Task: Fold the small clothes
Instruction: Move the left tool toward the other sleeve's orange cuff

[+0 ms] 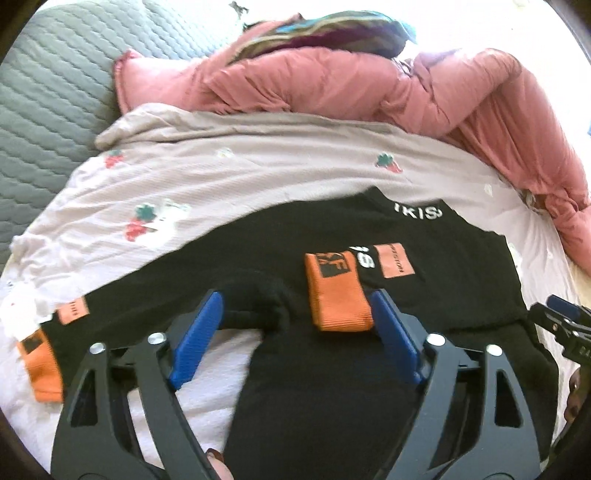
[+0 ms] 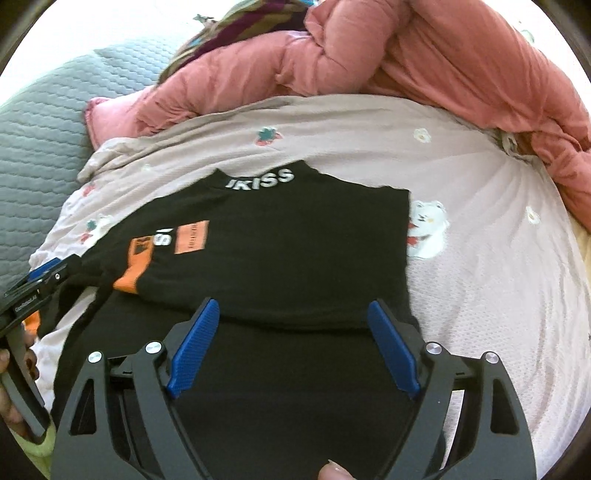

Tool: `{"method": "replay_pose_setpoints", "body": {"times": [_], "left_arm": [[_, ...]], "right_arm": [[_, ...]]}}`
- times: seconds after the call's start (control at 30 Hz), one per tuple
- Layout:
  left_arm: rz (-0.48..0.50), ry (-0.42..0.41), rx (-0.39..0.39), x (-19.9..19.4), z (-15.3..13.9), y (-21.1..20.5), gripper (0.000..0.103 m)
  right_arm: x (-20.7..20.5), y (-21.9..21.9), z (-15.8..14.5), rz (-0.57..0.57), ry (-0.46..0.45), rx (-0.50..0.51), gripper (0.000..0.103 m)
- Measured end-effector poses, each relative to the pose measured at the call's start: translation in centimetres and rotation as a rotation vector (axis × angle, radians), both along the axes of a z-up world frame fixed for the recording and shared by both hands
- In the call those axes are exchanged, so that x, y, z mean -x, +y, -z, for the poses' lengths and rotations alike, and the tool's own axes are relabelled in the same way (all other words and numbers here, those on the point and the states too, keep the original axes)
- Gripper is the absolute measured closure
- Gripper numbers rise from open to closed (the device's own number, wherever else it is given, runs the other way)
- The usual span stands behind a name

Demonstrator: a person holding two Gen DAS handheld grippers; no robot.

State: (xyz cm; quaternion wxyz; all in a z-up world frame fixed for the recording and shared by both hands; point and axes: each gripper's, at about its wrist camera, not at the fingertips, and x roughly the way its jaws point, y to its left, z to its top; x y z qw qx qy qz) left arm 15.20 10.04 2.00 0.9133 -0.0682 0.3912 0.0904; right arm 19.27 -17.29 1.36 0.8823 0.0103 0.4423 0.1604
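A small black sweater point(image 1: 436, 254) with white lettering at the collar and orange patches lies flat on a pale printed sheet point(image 1: 229, 181). One sleeve with an orange cuff point(image 1: 338, 291) is folded across its chest; the other orange cuff point(image 1: 42, 362) lies at the left. My left gripper point(image 1: 297, 310) is open, its blue fingers point(image 1: 199, 336) over the sweater's lower edge, holding nothing. My right gripper point(image 2: 291, 321) is open above the sweater point(image 2: 295, 240), near its right side. The left gripper also shows in the right wrist view point(image 2: 44, 273).
A bunched pink quilted blanket point(image 1: 369, 85) lies along the far and right sides. A grey quilted cover point(image 1: 48, 92) is at the left. A striped multicoloured cloth point(image 1: 325, 29) sits beyond the pink blanket. The right gripper's tip point(image 1: 565, 321) shows at the right edge.
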Motion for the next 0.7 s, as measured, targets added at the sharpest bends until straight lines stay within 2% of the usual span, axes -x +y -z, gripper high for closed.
{"method": "replay_pose_setpoints", "body": {"times": [0.07,0.3,0.7], "left_arm": [[-0.012,-0.011,-0.007,0.6,-0.4,0.4,0.027],[-0.062,-0.042,-0.014,2.8,-1.5,2.2,0.018],[-0.218,-0.041,-0.011,6.5,-1.3,7.8,0.017]], "right_arm": [[0.5,0.7,-0.5,-0.018,-0.019,-0.009,0.004],[1.4,3.2,-1.8,-0.057,-0.051,-0.013,0.004],[2.7,7.6,-3.3,-0.107,-0.103,-0.043,0.004]]}}
